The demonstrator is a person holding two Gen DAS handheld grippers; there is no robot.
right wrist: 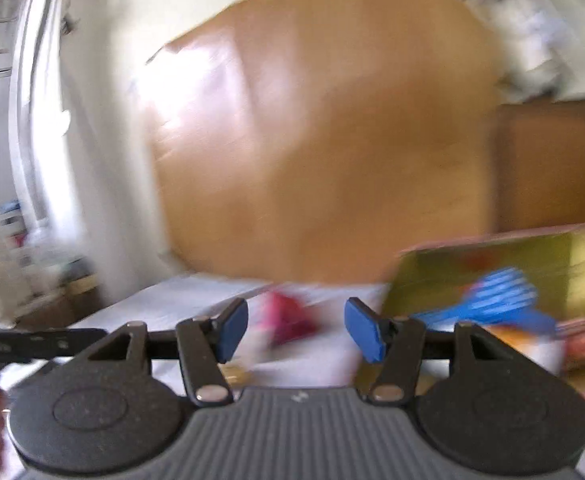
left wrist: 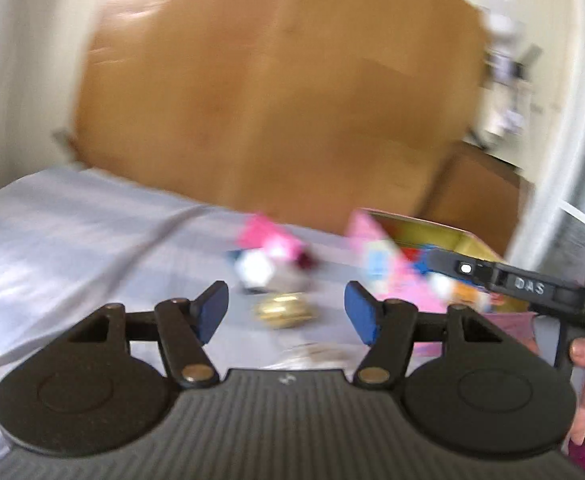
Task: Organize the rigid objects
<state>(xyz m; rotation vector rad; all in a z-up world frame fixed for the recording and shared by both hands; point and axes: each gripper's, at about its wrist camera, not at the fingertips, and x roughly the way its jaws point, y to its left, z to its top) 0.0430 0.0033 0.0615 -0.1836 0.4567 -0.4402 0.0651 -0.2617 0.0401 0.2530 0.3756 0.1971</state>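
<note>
Pale sheet (left wrist: 72,240), wooden board (left wrist: 276,92) behind. Some toys in yellow box (right wrist: 492,264) already (blurry); gold thing (left wrist: 284,311) left out. Left gripper (left wrist: 286,308), right gripper (right wrist: 296,330): both wide apart, empty.

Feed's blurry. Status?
Both hand-held grippers open, empty. Gold object on sheet ahead of left. Yellow box right. Nothing blocking.
</note>
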